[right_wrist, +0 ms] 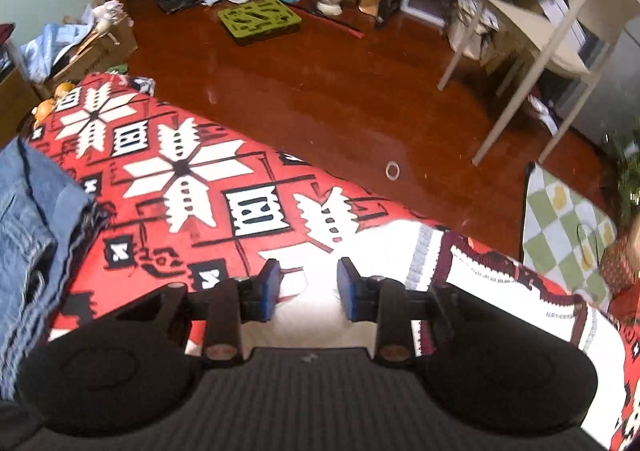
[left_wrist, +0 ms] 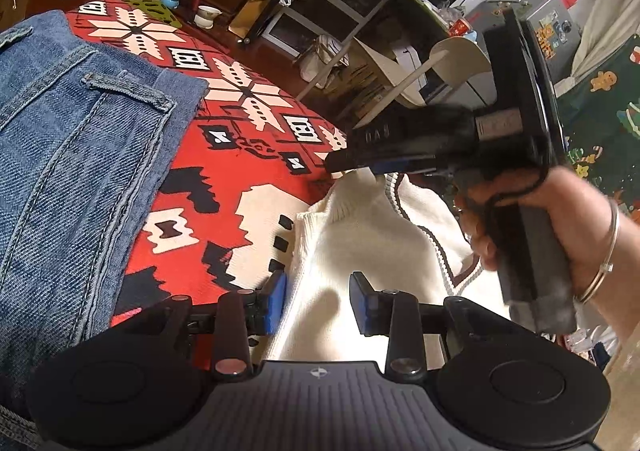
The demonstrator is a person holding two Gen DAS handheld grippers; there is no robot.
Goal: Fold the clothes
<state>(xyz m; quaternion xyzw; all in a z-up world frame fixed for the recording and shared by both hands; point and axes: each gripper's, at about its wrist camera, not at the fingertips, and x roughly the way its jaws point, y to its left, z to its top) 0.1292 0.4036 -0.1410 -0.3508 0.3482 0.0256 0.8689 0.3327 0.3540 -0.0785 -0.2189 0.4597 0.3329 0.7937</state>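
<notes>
The left gripper hangs with its 2 blue pads parted over the cream sweater, gripping nothing. At 2 o'clock, the right gripper pinches the sweater's upper edge in the left view (its own camera shows its pads apart, so I cannot tell its state). Folded jeans lie at 10 o'clock on the red patterned blanket; a white chair stands beyond.

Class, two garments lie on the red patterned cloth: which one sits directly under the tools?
The cream knit sweater, not the blue denim jeans lying off to the left.
</notes>
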